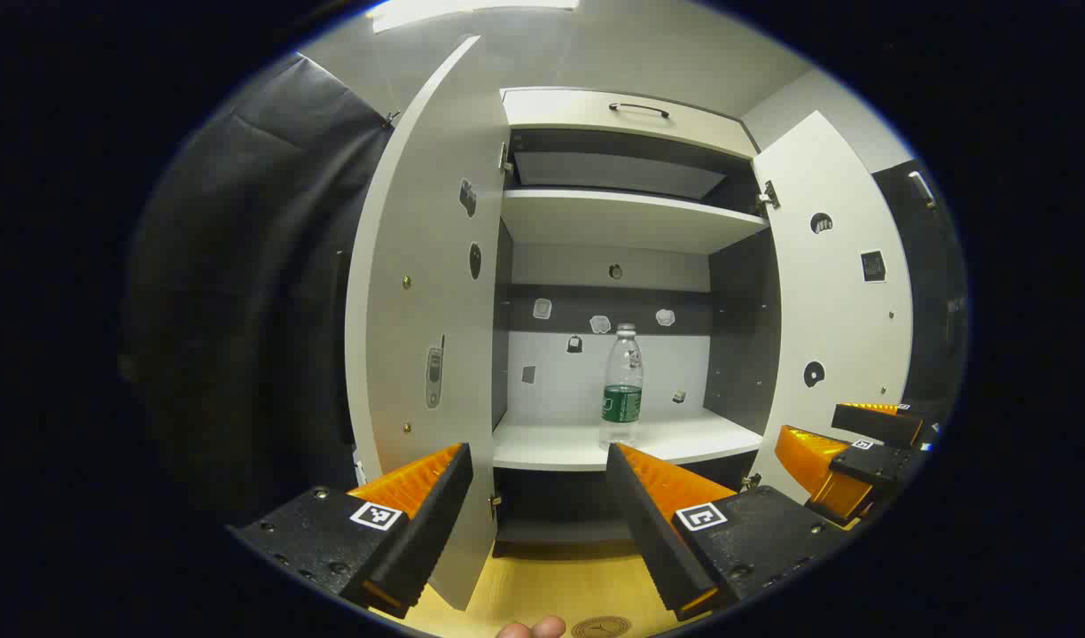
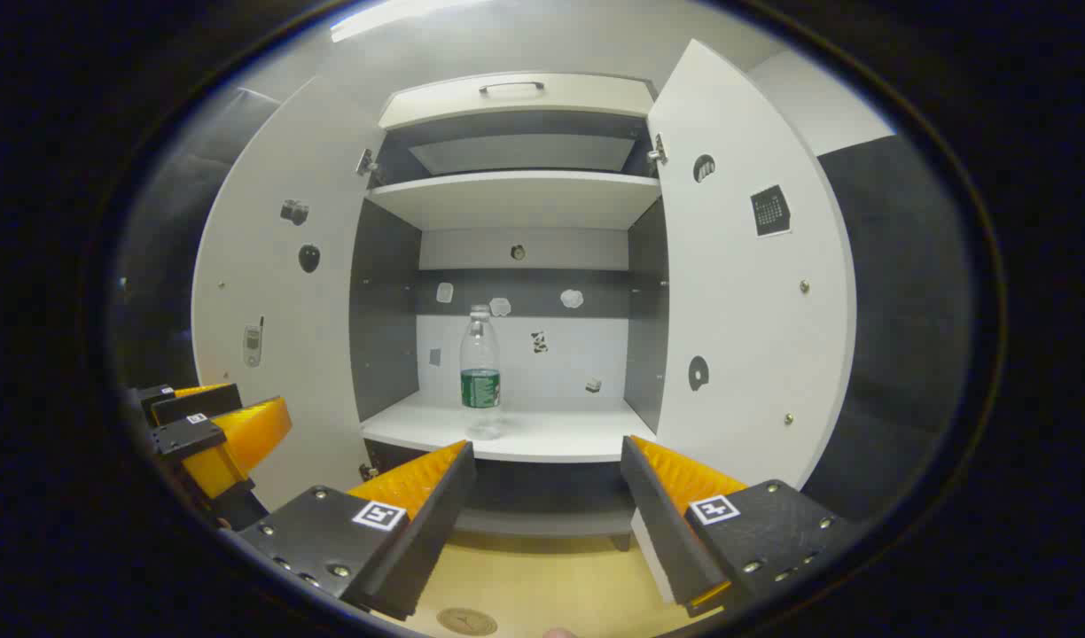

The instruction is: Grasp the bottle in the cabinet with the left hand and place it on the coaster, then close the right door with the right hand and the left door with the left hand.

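We take the cabinet (image 1: 627,221) as our landmark, going left to right in the left gripper view. Its left door (image 1: 427,292) stands swung wide open, carrying small stickers. In front of the cabinet and below its lower shelf (image 1: 675,439), our left gripper (image 1: 538,461) hovers with its fingers spread apart and nothing between them. The bottle (image 1: 623,385), clear with a green label, stands upright on that lower shelf, near the shelf's front edge and about midway across. The cabinet's right door (image 1: 831,301) is open too, and just in front of it we see the right gripper (image 1: 848,425).

In the right gripper view, the left gripper (image 2: 210,416) sits in front of the left door (image 2: 277,292). The bottle (image 2: 480,372) stands upright on the shelf (image 2: 551,434), left of the cabinet's middle. The right gripper (image 2: 547,456) hangs before the cabinet, fingers parted and holding nothing. On the wooden surface below the cabinet lies the round coaster (image 2: 466,620).
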`<control>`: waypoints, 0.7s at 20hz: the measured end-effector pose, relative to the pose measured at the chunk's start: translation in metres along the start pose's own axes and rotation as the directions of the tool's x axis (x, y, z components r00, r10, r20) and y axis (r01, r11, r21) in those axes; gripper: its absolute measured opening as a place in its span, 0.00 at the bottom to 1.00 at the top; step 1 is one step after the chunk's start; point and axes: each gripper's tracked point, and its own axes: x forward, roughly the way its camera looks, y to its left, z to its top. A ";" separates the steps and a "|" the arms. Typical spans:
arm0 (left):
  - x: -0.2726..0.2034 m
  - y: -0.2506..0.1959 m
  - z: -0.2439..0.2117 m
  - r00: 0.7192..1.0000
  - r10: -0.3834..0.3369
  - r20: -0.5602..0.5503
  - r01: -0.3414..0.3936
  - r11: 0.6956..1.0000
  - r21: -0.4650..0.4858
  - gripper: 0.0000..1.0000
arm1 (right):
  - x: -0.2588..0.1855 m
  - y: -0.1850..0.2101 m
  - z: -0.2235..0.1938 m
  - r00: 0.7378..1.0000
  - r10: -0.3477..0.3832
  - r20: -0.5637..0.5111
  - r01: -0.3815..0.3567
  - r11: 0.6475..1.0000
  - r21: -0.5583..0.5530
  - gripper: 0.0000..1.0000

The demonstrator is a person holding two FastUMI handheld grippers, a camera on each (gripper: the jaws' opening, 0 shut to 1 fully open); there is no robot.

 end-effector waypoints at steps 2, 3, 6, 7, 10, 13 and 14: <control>0.000 0.002 0.000 1.000 0.002 -0.001 -0.002 1.000 0.003 0.96 | -0.002 0.002 0.000 1.000 0.011 -0.003 -0.011 1.000 0.008 1.00; 0.000 0.002 0.000 1.000 0.002 -0.003 -0.002 1.000 0.002 0.96 | -0.002 0.001 0.000 1.000 0.010 -0.004 -0.010 1.000 0.010 1.00; 0.000 0.006 -0.002 1.000 0.011 -0.005 -0.011 1.000 0.002 0.96 | -0.005 -0.001 0.002 1.000 0.008 -0.002 -0.008 1.000 0.015 1.00; 0.000 0.005 -0.002 1.000 0.008 -0.005 -0.008 1.000 0.002 0.96 | -0.004 -0.002 0.002 1.000 0.008 -0.003 -0.008 1.000 0.014 1.00; 0.000 0.004 -0.005 1.000 0.007 -0.010 -0.007 1.000 0.007 0.93 | -0.005 -0.004 0.001 1.000 0.004 -0.003 -0.004 1.000 0.021 1.00; 0.000 0.002 -0.007 1.000 -0.002 -0.013 0.002 1.000 0.012 0.96 | -0.006 -0.006 0.002 1.000 0.007 -0.002 -0.007 1.000 0.029 1.00; 0.001 0.001 -0.007 1.000 -0.001 -0.012 0.002 1.000 0.015 0.96 | -0.006 -0.007 0.001 1.000 0.006 -0.003 -0.006 1.000 0.030 1.00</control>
